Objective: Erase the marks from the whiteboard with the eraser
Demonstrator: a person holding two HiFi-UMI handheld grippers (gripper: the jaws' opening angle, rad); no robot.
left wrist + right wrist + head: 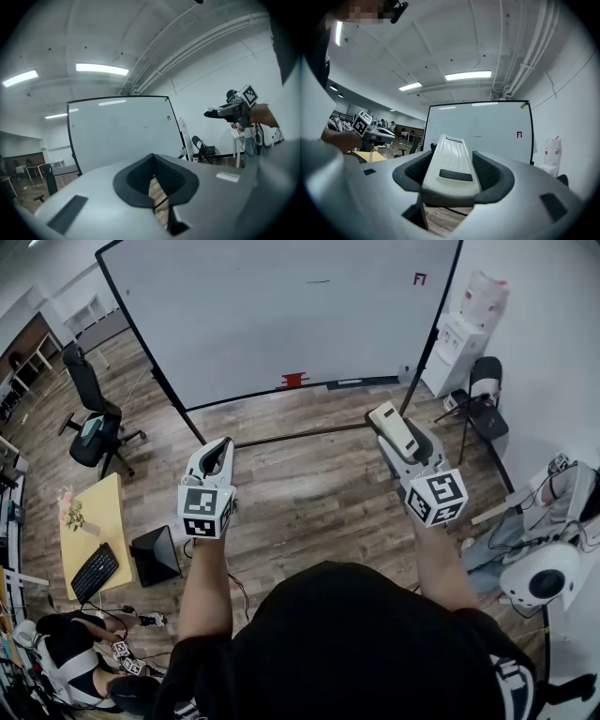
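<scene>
Facing the board, head view: a person stood on wood flooring well back from the whiteboard (281, 315), a gripper raised in each hand.
Right gripper (396, 429), head view: it clamped the pale, long eraser (386, 418), aimed at the board but well apart from it.
Left gripper (221, 446), head view: it carried nothing, its tips drawn together.
Marks, head view: a short dark stroke (319, 281) near the top and a red mark (419, 278) at upper right showed unwiped.
Left gripper view: the jaws met at the tips, with only flooring visible through the slit between the pads.
Right gripper view: both pads pressed the eraser's sides, and both marks showed on the board beyond.
Progress: the pickup looked done, while the approach and all the wiping appeared left to do.
</scene>
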